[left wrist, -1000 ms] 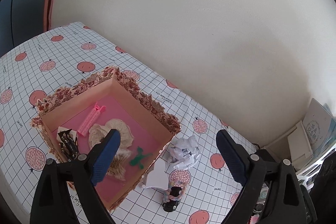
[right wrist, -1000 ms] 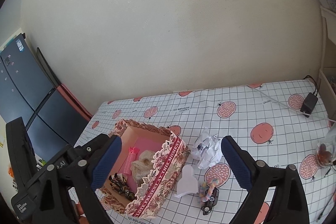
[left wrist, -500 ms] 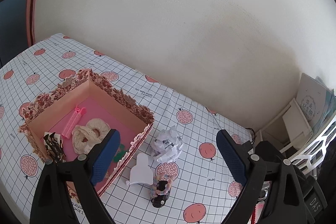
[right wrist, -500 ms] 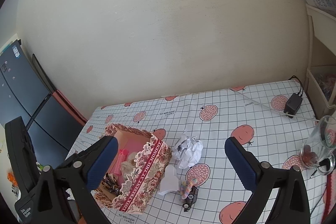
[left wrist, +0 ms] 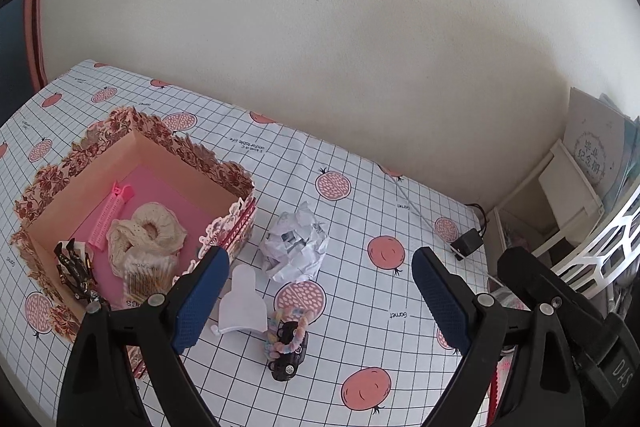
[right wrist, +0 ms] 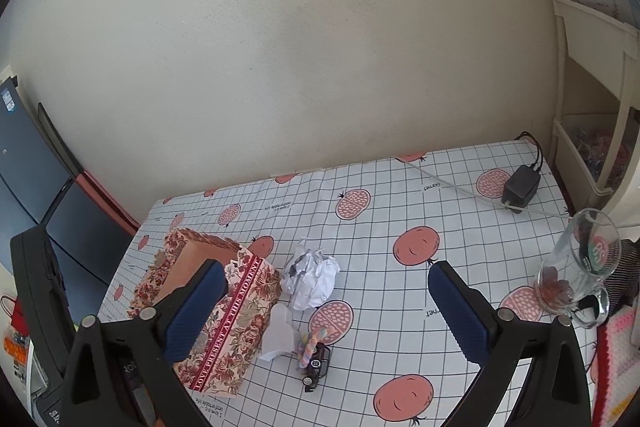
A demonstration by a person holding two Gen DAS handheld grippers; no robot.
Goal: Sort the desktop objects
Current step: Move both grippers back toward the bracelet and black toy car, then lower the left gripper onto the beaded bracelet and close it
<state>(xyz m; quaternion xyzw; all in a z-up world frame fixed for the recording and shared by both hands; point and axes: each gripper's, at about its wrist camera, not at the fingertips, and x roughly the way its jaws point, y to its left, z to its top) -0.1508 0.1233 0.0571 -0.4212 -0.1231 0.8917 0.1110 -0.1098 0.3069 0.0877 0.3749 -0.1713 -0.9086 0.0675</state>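
While both claws, left claw and right claw, are held wide and empty above the bench, crumpled paper is seen beside the floral box; a toy car lies nearer; a glass stands well apart.

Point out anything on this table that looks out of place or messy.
A crumpled paper ball lies loose on the tablecloth beside the floral box; it looks like rubbish. Below it, a black toy car has a pastel beaded band draped over it. Nothing looks spilled or broken.

right gripper wider, both grippers shifted
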